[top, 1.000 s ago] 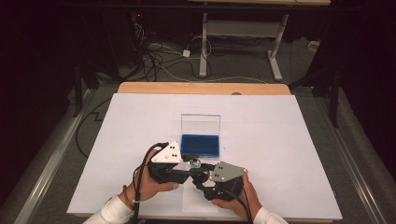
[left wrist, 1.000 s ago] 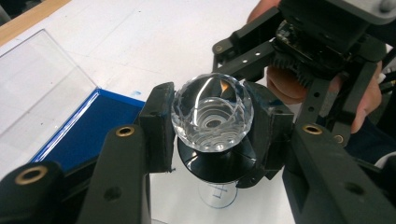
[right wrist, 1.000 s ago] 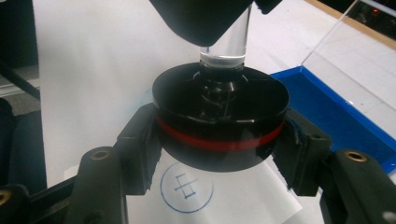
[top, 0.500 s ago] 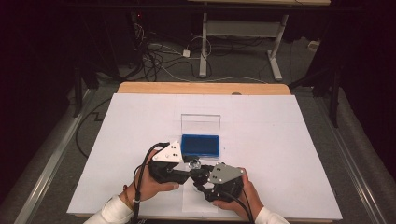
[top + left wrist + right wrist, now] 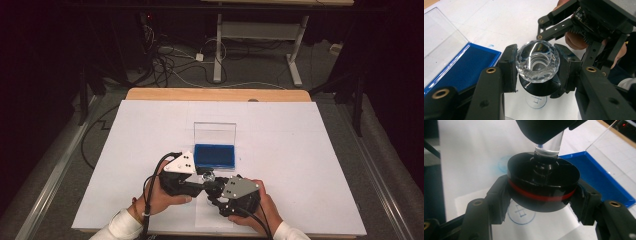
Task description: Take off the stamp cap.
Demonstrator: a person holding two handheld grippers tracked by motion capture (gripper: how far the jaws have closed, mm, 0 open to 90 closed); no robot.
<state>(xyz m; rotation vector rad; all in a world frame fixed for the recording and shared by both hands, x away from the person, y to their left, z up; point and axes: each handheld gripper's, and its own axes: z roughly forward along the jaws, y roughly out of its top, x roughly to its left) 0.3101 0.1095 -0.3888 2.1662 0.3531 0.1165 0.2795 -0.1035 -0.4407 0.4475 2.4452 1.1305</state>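
A stamp with a faceted clear crystal knob (image 5: 537, 61) and a round black base (image 5: 541, 185) with a red ring is held just above the paper, near the table's front edge (image 5: 207, 176). My left gripper (image 5: 537, 67) is shut on the crystal knob from both sides. My right gripper (image 5: 541, 202) is shut on the black base, and its body (image 5: 594, 20) shows close behind the knob. Both grippers meet at the stamp in the high view, left (image 5: 202, 179) and right (image 5: 215, 189). A blue circular print (image 5: 521, 215) lies on the paper under the stamp.
An open ink pad case with a blue pad (image 5: 215, 156) and an upright clear lid (image 5: 215, 132) stands just beyond the grippers. A loose paper sheet (image 5: 200, 220) lies on the white table cover (image 5: 310, 165). Floor cables and desk legs are beyond the table.
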